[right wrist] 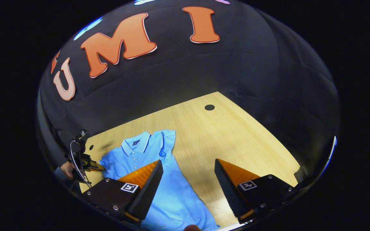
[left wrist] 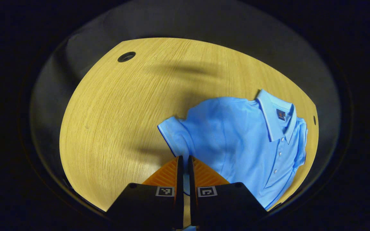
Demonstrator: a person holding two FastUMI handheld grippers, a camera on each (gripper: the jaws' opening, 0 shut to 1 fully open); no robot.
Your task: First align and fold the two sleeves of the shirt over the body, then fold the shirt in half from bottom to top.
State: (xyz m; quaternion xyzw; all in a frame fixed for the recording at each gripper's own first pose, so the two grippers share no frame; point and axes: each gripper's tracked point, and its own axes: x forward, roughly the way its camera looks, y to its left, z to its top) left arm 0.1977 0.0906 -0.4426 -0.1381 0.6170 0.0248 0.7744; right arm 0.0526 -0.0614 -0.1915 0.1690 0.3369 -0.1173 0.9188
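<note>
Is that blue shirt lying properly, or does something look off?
Nothing looks damaged. The shirt lies lopsided on the table: one sleeve is already folded over the body beside the collar, while the other sleeve sticks out flat.

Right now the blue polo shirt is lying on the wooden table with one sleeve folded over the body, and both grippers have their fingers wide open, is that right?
Not quite. Only the right gripper has its fingers wide open, as the right gripper view shows. In the left gripper view the left gripper has its fingers nearly closed at the edge of the blue polo shirt. The rest holds: the shirt lies on the wooden table with one sleeve folded over the body.
</note>
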